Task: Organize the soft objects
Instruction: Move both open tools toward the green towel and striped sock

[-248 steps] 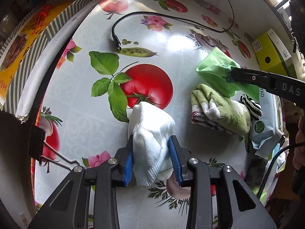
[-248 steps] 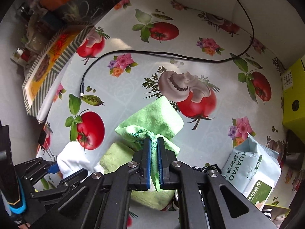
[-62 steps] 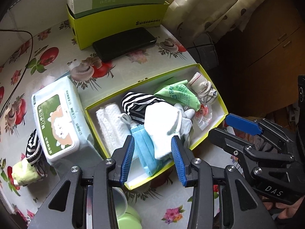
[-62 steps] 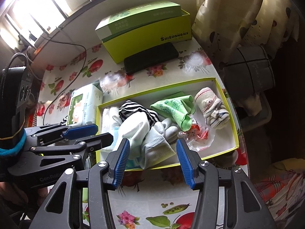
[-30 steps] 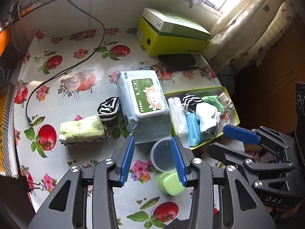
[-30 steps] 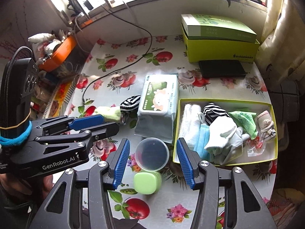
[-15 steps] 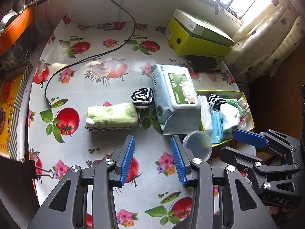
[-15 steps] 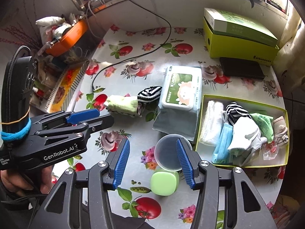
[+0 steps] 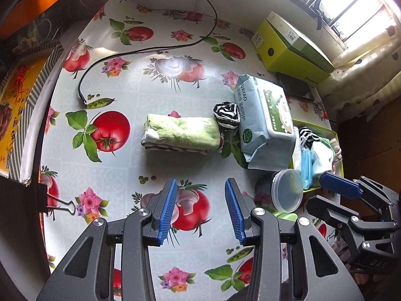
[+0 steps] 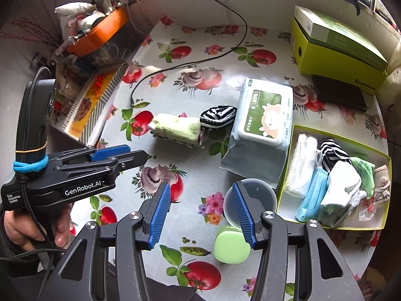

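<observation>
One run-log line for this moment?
left gripper: open, empty | right gripper: open, empty | green towel, striped sock: on table | yellow box: holds other soft items

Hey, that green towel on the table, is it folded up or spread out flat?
Folded. The green towel lies as a thick oblong bundle with stacked layers showing along its near edge, beside the striped sock.

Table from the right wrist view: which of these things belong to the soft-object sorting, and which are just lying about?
Part of the job:
- folded green towel
- striped sock
- yellow tray with the soft items already in it
- white sock in the tray
- blue mask in the tray

Just lying about:
- wet wipes pack
- clear plastic cup
- small green case
- black cable
- green box
</observation>
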A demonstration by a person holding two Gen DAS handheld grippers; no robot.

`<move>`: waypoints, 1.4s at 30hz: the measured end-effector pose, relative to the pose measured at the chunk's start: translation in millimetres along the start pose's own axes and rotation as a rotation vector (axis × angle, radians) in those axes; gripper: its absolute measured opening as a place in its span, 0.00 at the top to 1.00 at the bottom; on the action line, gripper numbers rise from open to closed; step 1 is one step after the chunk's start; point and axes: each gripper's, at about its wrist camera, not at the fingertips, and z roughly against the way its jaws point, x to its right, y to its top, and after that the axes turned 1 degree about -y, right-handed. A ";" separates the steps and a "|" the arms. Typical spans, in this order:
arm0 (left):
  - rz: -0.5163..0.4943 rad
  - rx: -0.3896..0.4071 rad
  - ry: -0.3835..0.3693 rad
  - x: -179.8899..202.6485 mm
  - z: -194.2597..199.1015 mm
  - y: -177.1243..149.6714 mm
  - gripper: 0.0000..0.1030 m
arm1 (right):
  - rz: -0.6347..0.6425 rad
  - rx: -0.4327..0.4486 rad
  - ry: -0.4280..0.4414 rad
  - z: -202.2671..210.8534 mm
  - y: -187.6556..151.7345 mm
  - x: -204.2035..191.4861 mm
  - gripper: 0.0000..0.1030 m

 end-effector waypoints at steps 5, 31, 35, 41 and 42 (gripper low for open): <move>0.031 -0.010 -0.011 -6.9 -3.7 3.4 0.60 | 0.005 -0.001 0.001 -2.9 3.9 -1.8 0.51; 0.135 0.013 0.059 -49.4 -21.7 23.9 0.60 | 0.072 -0.051 -0.004 -58.4 71.9 -17.9 0.51; 0.167 0.002 0.052 -59.7 -28.6 21.8 0.60 | 0.074 -0.084 -0.019 -78.9 83.9 -16.9 0.51; 0.212 0.002 0.031 -72.7 -33.2 19.5 0.60 | 0.089 -0.124 -0.059 -110.0 101.2 -17.9 0.51; 0.219 0.002 0.028 -74.4 -33.8 19.3 0.60 | 0.091 -0.134 -0.076 -115.3 103.2 -18.2 0.51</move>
